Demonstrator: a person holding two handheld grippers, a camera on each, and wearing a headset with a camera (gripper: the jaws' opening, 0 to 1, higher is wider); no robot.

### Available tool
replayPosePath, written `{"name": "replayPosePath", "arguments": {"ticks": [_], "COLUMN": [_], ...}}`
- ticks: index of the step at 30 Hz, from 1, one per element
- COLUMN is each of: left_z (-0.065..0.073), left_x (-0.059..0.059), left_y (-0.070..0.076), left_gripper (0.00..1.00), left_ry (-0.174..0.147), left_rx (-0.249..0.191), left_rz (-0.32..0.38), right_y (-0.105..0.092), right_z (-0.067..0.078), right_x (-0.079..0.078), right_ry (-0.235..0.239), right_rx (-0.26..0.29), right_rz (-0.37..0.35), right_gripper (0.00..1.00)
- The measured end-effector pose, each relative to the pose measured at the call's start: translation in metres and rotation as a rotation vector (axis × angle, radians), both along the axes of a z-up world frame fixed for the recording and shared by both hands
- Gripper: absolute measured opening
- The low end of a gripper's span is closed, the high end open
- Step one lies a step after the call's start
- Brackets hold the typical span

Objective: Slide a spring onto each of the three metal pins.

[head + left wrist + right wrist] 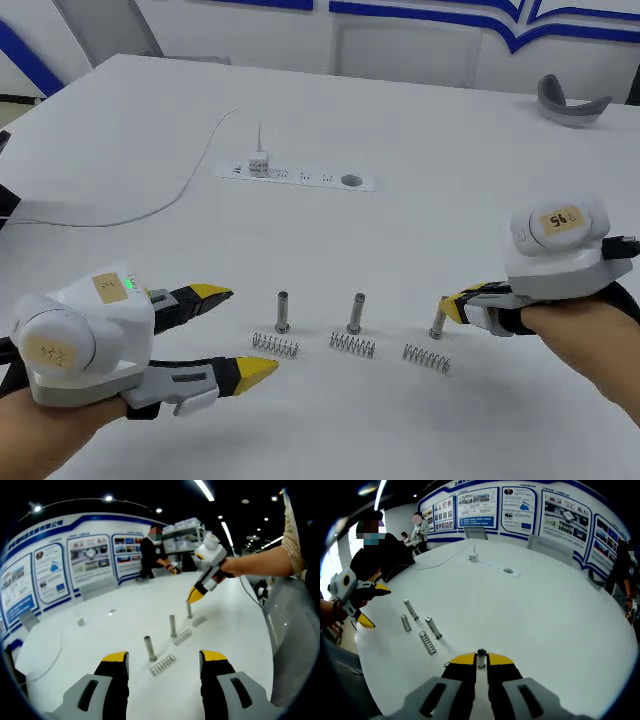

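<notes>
Left gripper (238, 330): is held at 9 o'clock of the pin row. Its jaws are spread wide and nothing is gripped. The yellow tips are pointed toward the left pin and its spring.
Right gripper (452, 304): is held at 3 o'clock of the row. Its jaws are closed around the right pin, whose top is seen between the yellow tips in the right gripper view.
Left pin (282, 312): is stood upright on the table (430, 230), its shaft bare.
Middle pin (356, 313): is stood upright at 3 o'clock of the left pin, its shaft bare.
Right pin (437, 323): is stood upright at 3 o'clock of the middle pin and is clamped near its top.
Left spring (275, 345): is laid flat at 6 o'clock of the left pin, just beside its base.
Middle spring (352, 345): is laid flat at 6 o'clock of the middle pin.
Right spring (427, 358): is laid flat at 6 o'clock of the right pin.
Power strip (300, 177): is laid at 12 o'clock of the pins, well apart from them. A white plug (259, 165) is seated in it, and a cable (170, 200) is led off toward 9 o'clock.
Grey curved object (572, 103): is seen at 2 o'clock, near the far edge.
</notes>
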State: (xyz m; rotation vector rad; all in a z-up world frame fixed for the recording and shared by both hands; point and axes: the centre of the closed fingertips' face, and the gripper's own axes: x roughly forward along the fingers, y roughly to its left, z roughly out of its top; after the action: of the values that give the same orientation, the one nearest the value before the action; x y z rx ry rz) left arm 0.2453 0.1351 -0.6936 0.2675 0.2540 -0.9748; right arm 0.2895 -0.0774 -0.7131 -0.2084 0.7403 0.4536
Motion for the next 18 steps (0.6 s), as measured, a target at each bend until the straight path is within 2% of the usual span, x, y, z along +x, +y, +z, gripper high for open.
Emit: {"name": "replayPosePath", "arguments": {"ticks": [18], "left_z": [-0.002], "left_x": [-0.0002], "left_y": [0.0002], "left_gripper": [0.58], "left_ry": [0.004], "left_rx": [-0.001], "left_rz": [0.003], "right_y": [-0.0033], "right_z": [-0.0018], "right_x": [-0.0055], "right_ry": [-0.009], "right_rx": [-0.015], "right_rz": [0.016], "right_gripper": [0.14]}}
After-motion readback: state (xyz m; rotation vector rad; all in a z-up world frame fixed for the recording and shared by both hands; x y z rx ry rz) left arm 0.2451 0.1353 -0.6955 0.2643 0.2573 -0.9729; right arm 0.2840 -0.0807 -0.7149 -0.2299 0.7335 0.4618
